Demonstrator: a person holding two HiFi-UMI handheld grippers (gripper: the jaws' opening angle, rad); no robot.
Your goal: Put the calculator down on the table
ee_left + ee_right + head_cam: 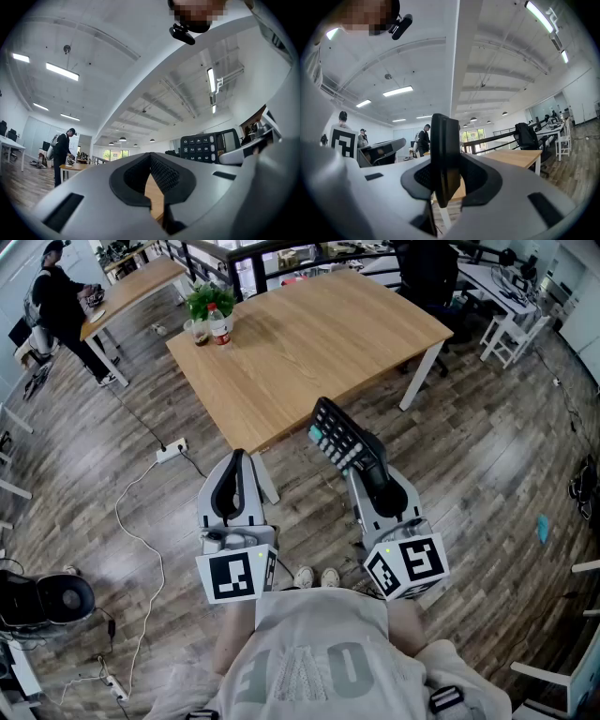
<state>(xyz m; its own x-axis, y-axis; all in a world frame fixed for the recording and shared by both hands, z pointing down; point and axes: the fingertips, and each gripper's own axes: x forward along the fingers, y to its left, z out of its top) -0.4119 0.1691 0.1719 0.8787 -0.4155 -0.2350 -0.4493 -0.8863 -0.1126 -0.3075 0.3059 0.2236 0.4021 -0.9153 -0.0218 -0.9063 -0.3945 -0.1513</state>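
Holding calculator (345, 439): right gripper (367, 465), clamped on it, near the surface (309, 343) edge.
Left gripper (239, 458): jaws together, empty.
Left gripper view: keys (202, 149) visible.
Right gripper view: calculator edge only.

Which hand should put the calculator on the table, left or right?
Right, probably. The right gripper holds the calculator between its jaws, close to the wooden table's edge. The left gripper is shut and empty.

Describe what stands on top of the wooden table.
A potted plant, a bottle and a small cup stand at one corner. The calculator, held in the right gripper, hides part of the table edge.
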